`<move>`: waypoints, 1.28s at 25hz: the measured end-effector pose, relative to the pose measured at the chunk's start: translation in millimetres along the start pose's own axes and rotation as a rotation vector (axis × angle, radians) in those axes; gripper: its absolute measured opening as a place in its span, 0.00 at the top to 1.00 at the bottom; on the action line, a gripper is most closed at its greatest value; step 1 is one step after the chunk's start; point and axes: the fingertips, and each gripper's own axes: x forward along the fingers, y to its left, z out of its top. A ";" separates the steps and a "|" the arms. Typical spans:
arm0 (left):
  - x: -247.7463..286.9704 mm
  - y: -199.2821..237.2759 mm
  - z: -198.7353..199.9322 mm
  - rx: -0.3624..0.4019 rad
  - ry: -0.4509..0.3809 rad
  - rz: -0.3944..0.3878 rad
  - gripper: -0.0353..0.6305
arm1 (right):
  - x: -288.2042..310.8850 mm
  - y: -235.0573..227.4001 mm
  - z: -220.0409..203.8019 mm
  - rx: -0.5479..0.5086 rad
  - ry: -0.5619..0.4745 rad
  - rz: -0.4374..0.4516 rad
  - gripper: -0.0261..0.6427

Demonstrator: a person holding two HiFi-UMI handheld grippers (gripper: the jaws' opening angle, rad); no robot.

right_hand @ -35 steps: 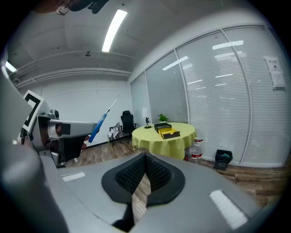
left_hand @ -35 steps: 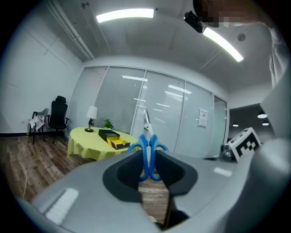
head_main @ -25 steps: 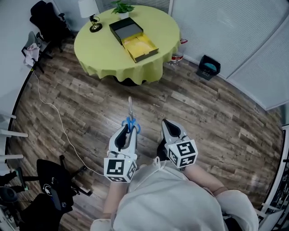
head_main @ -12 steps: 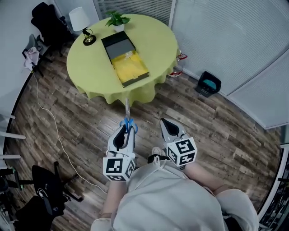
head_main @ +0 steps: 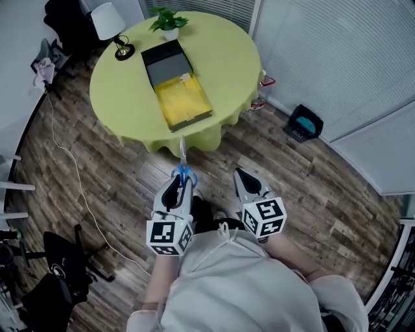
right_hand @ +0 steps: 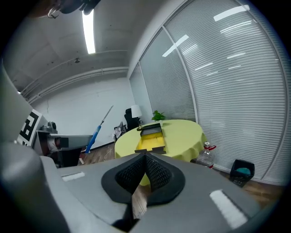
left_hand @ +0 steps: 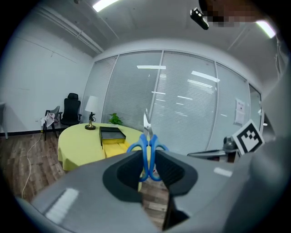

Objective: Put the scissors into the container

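Blue-handled scissors (head_main: 184, 170) stick out of my left gripper (head_main: 181, 185), blades pointing ahead at the round yellow-green table (head_main: 123, 97). In the left gripper view the pads press on the scissors' handles (left_hand: 146, 148), and the blades rise upright. The container (head_main: 177, 84), a black box with a yellow open half, lies on the table, well ahead of both grippers. It also shows in the left gripper view (left_hand: 112, 138) and the right gripper view (right_hand: 151, 136). My right gripper (head_main: 240, 178) hangs beside the left one, shut with nothing in it (right_hand: 145, 159).
A lamp (head_main: 111, 26) and a potted plant (head_main: 167, 21) stand at the table's far side. A black bin (head_main: 303, 122) and a water bottle (head_main: 263, 87) sit by the blinds at right. Office chairs (head_main: 61, 19) and a white cable (head_main: 76, 175) occupy the left floor.
The table and container have come closer to the grippers in the head view. Both grippers keep their pose, and the scissors stay in the left one.
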 end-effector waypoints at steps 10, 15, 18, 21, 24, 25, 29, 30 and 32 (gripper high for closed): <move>100.1 50.9 27.2 -0.038 0.023 -0.030 0.81 | 90.8 -33.8 40.0 -0.010 0.023 -0.019 0.96; 154.5 83.5 45.2 -0.043 0.052 -0.040 0.81 | 149.1 -52.8 74.4 -0.022 0.039 -0.028 0.96; 183.2 110.0 49.9 -0.039 0.090 -0.028 0.81 | 185.5 -56.4 91.1 -0.016 0.048 -0.026 0.96; 212.5 132.3 53.2 -0.041 0.128 -0.024 0.81 | 220.7 -60.3 102.0 -0.014 0.068 -0.018 0.96; 239.8 149.6 55.8 -0.019 0.160 -0.027 0.81 | 252.9 -67.7 109.8 -0.011 0.087 -0.017 0.96; 246.9 154.7 56.1 -0.009 0.171 -0.028 0.81 | 261.8 -69.4 112.4 -0.010 0.092 -0.017 0.96; 269.0 172.4 48.5 -0.003 0.230 -0.026 0.81 | 290.6 -75.0 120.4 -0.001 0.106 -0.019 0.96; 273.5 174.9 43.5 -0.009 0.251 -0.024 0.81 | 296.0 -76.6 120.7 0.002 0.112 -0.017 0.96; 280.6 176.3 31.4 -0.024 0.297 -0.023 0.81 | 303.9 -80.3 118.6 0.008 0.132 -0.011 0.96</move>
